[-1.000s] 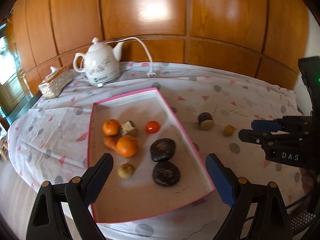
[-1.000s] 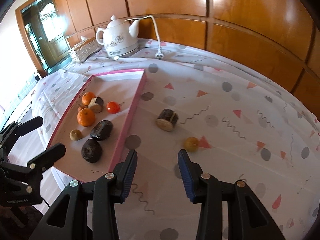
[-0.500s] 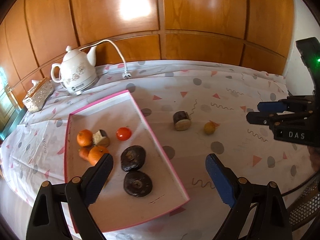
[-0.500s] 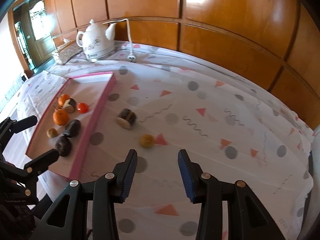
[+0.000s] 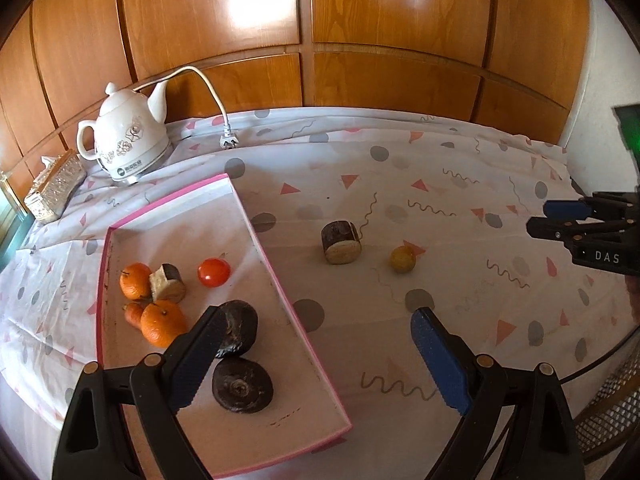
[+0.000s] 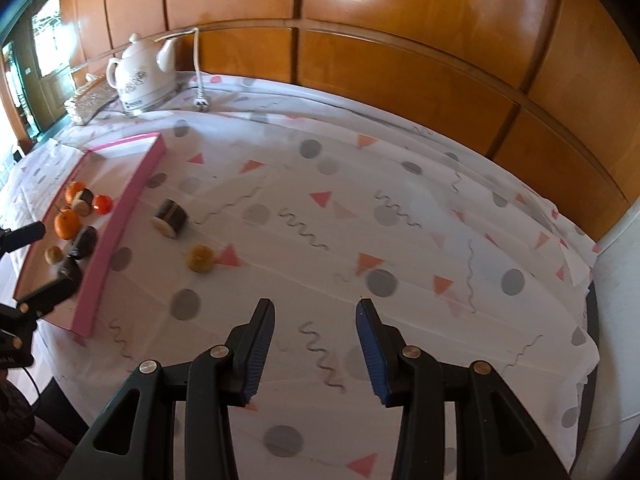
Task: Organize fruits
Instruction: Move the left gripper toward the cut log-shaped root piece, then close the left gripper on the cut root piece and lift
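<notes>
Outside the pink tray (image 5: 280,280), on the patterned cloth of the table (image 5: 460,184), lie the two things not yet gathered: a short dark log-like piece (image 5: 340,242) and, just beside it to the right, a small yellow-brown fruit (image 5: 402,259). The log piece lies on its side, its pale cut face turned toward the near edge of the table, so its axis runs roughly toward the left wrist camera. The small fruit is round and has no long axis to speak of.

Both pieces sit ahead of the left gripper (image 5: 316,356), slightly right of its centre line, between the tray's right wall and the right gripper (image 5: 568,220), which shows at the right border of the left wrist view. In the right wrist view they lie well off to the left of the right gripper (image 6: 316,354), which points at bare cloth. I judge the left gripper better lined up for a reach.

The left gripper stands wide open and empty; the right gripper is parted more narrowly, with nothing between its pads.
</notes>
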Demonstrator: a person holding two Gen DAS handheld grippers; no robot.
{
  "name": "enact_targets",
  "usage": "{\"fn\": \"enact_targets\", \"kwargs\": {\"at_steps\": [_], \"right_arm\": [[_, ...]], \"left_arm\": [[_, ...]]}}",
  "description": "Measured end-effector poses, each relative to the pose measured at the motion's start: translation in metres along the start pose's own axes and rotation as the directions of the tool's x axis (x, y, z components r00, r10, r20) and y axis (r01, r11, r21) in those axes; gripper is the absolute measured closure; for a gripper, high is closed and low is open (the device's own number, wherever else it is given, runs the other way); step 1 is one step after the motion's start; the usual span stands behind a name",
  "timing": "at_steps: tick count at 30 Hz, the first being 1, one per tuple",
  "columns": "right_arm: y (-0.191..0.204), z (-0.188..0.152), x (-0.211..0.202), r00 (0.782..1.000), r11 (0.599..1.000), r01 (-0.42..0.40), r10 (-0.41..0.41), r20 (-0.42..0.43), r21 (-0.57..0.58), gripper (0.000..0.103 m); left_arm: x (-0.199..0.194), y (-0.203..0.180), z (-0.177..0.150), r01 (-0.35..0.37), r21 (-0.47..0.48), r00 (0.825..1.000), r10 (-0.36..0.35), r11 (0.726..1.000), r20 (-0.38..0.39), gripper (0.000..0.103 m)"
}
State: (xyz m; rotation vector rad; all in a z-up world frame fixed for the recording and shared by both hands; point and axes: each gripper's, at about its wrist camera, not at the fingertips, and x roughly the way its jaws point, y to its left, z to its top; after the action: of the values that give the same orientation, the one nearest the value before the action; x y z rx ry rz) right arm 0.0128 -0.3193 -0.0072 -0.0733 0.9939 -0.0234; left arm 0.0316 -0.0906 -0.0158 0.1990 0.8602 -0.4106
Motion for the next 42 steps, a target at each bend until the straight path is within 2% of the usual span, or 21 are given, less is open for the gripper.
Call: {"fn": "enact_targets", "kwargs": {"at_steps": [8, 16, 22, 24, 26, 32, 37, 42], "right_arm": [[-0.035, -0.010, 0.011, 0.997, 0.998, 0.062, -0.060, -0.050, 0.028, 0.060], [-0.077, -0.023, 0.020, 0.989, 0.984, 0.125, -0.114, -0.096, 0.123, 0.060], [-0.108, -0.031, 0.026, 0.981, 0.954, 0.176, -0.148, -0.128, 0.245, 0.060], [-0.118, -0.033, 0.026, 0.976, 0.938, 0.200, -0.165, -0.140, 0.284, 0.060], [-0.128, -0.037, 0.026, 0.974, 0.920, 0.210, -0.167, -0.152, 0.330, 0.060], [-0.163, -0.047, 0.017, 0.960, 0.840, 0.276, -0.217, -0.176, 0.468, 0.060], [-0.202, -0.065, 0.005, 0.949, 0.717, 0.315, -0.245, -0.197, 0.623, 0.060], [-0.232, -0.079, -0.008, 0.940, 0.592, 0.330, -0.278, -0.198, 0.735, 0.060]], "left_arm": [[0.018, 0.000, 0.010, 0.018, 0.002, 0.999, -0.018, 1.000, -0.037, 0.023], [0.032, -0.008, 0.018, 0.030, 0.011, 0.998, -0.030, 0.999, -0.059, 0.026], [0.044, -0.012, 0.027, 0.029, 0.010, 0.997, -0.028, 1.000, -0.077, 0.027], [0.048, -0.012, 0.030, 0.025, 0.006, 0.996, -0.024, 1.000, -0.083, 0.033], [0.054, -0.012, 0.034, 0.028, 0.004, 0.995, -0.027, 1.000, -0.094, 0.035], [0.069, -0.012, 0.044, 0.034, -0.010, 0.993, -0.035, 0.999, -0.109, 0.037], [0.083, -0.011, 0.051, 0.038, -0.031, 0.991, -0.041, 0.999, -0.126, 0.037], [0.095, -0.011, 0.055, 0.038, -0.036, 0.989, -0.042, 0.999, -0.141, 0.044]]}}
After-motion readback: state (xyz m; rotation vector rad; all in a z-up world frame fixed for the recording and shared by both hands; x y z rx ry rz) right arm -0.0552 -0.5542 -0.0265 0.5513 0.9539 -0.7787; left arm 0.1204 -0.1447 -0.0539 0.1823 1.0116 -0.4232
